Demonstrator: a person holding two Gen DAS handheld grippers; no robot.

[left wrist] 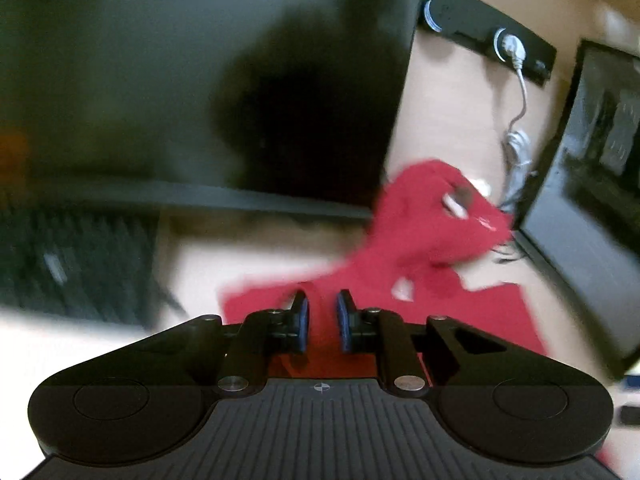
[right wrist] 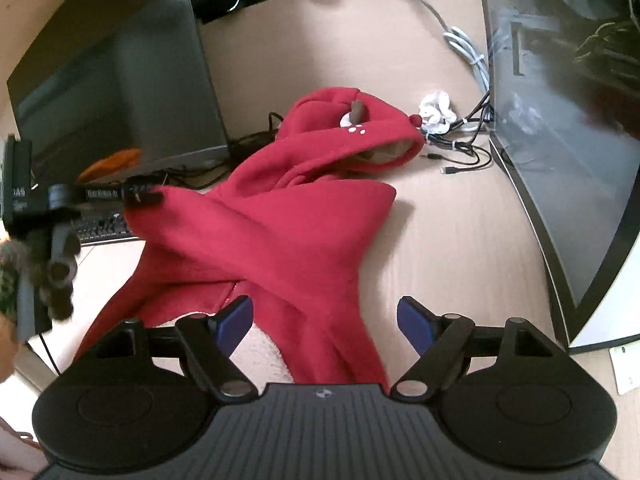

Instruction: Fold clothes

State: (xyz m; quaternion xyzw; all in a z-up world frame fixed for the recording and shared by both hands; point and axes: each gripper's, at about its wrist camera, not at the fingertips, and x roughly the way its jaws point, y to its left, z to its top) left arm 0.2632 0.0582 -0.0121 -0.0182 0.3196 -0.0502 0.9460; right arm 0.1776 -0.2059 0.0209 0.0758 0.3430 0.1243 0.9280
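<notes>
A red hooded garment (right wrist: 272, 216) lies crumpled on a pale wooden table (right wrist: 440, 240), hood furthest from both pairs of fingers, sleeves crossed nearer them. The left gripper (right wrist: 142, 196), seen at the garment's left edge from the right camera, has its fingers together on a fold of red cloth – in its own blurred view the blue pads stand nearly closed with fabric between and beneath them. The right gripper (right wrist: 325, 320) hangs just over the near sleeve, fingers wide apart and holding nothing. To fold well, the right fingers would likely need to pinch the opposite edge level with the left's hold, then both draw the cloth taut and flat – clear of the cables (right wrist: 460, 144) beyond the hood.
</notes>
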